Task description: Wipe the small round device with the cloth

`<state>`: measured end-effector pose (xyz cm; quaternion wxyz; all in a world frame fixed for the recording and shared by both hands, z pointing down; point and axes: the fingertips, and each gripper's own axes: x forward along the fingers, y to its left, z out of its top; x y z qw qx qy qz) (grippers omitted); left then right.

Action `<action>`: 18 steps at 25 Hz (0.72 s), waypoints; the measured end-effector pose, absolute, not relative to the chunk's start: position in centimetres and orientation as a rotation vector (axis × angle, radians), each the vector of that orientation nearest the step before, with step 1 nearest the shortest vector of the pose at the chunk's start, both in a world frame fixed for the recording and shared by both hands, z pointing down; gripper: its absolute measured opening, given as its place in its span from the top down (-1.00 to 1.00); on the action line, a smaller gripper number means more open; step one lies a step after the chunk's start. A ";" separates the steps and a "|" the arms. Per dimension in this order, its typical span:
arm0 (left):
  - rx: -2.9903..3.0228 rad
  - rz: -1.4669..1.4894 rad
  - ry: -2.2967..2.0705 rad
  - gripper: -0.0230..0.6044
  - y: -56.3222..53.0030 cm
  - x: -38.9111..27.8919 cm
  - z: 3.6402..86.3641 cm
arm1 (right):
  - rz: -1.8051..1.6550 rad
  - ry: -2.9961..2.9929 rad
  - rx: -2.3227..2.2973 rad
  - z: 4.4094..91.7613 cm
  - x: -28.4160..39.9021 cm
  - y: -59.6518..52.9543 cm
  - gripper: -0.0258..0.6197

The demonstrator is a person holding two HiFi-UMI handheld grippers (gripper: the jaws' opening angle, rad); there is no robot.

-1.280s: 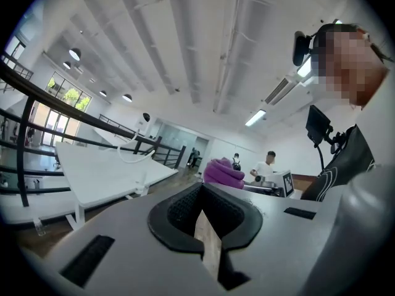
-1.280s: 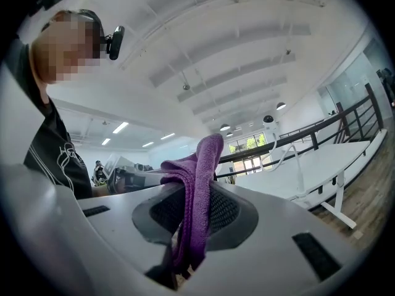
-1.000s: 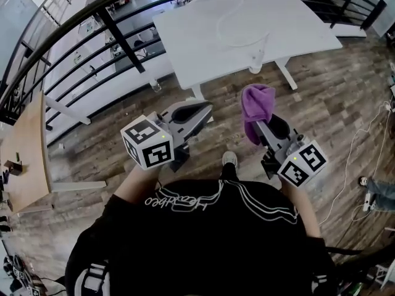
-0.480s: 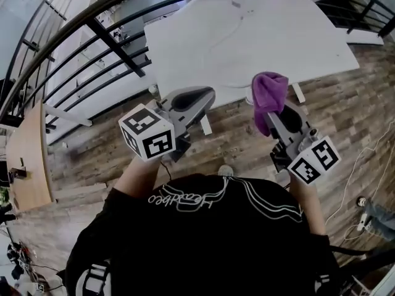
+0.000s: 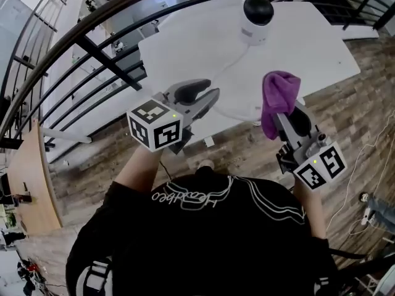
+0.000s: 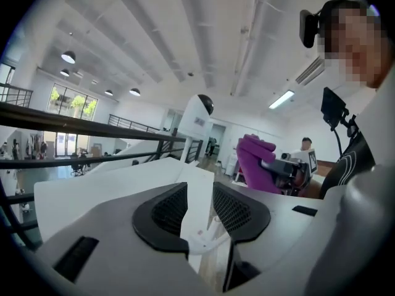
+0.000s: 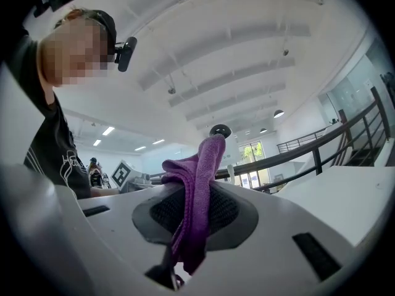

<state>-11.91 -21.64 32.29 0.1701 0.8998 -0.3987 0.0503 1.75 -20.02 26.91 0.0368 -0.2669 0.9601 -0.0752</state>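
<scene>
The small round device [image 5: 257,14], a white body with a black dome top, stands at the far side of the white table [image 5: 308,42]; it also rises beyond the jaws in the left gripper view [image 6: 199,113]. My left gripper [image 5: 210,93] hovers over the table's near edge, short of the device. Its jaws have just been opening, and the gap [image 6: 199,190] holds nothing. My right gripper [image 5: 287,113] is shut on a purple cloth [image 5: 278,97], which bunches up above the pads [image 7: 197,190]. It is held level, near the table's front edge.
A thin white cable [image 5: 228,63] runs from the device across the table. A black railing [image 5: 92,48] crosses behind and left of the table. Wood-plank floor [image 5: 358,122] lies below, and a light wooden tabletop [image 5: 34,177] is at far left. A seated person [image 6: 303,145] is in the background.
Both grippers have travelled forward to the table's edge, and the device has come into view. The left jaws, shut before, now stand apart. The cloth stays in the right gripper.
</scene>
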 end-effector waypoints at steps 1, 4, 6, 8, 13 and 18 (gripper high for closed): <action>2.563 0.167 -1.127 0.53 -22.9 -12.3 32.5 | -0.230 2.941 -0.839 26.8 1.4 -20.9 0.72; 2.589 0.245 -1.098 0.49 -24.6 -12.4 33.8 | -0.218 2.918 -0.890 26.9 1.0 -21.6 0.72; 2.599 0.291 -1.066 0.48 -25.2 -12.2 34.7 | -0.203 2.894 -0.918 26.7 1.0 -21.6 0.72; 2.605 0.337 -1.033 0.48 -26.2 -11.9 35.6 | -0.179 2.877 -0.944 26.4 0.8 -21.9 0.72; 2.601 0.400 -0.931 0.48 -29.2 -11.2 37.3 | -0.158 2.862 -1.022 26.2 0.7 -24.4 0.72; 2.604 0.419 -0.855 0.48 -29.6 -10.7 38.5 | -0.105 2.845 -1.088 26.2 0.8 -25.1 0.72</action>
